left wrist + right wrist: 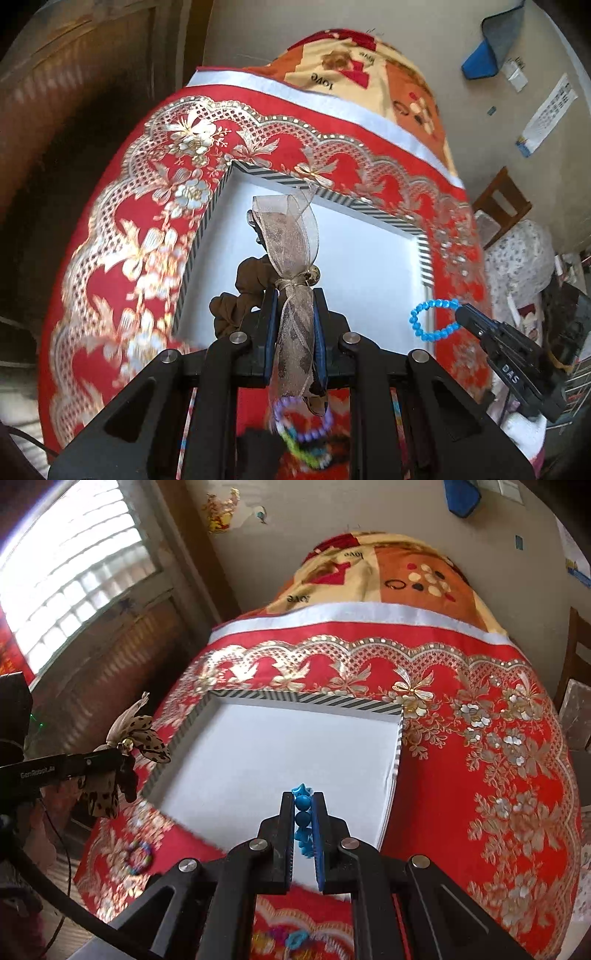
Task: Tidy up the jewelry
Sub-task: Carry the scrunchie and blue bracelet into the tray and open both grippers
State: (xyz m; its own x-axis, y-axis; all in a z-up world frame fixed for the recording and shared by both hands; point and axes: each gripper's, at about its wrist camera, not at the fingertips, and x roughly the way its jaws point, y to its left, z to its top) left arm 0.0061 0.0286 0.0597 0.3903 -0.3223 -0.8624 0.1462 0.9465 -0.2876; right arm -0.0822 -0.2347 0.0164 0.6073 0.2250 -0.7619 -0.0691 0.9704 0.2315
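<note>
Blanket point(388, 568) behind reads "love"; right gripper point(303, 801) housing reads "DAS". It pinches blue bead bracelet point(303, 812) above white tray point(258, 753). Left gripper point(295, 295) clamps sheer spotted ribbon bow point(291, 236) over striped tray rim.

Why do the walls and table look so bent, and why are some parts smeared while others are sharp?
Both views use fisheye lenses, so the tablecloth bulges and corners darken. In the left wrist view the cloth's left side and the purple bead bracelet are smeared, while the ribbon bow in the left gripper is sharper. In the right wrist view the window glares white.
</note>
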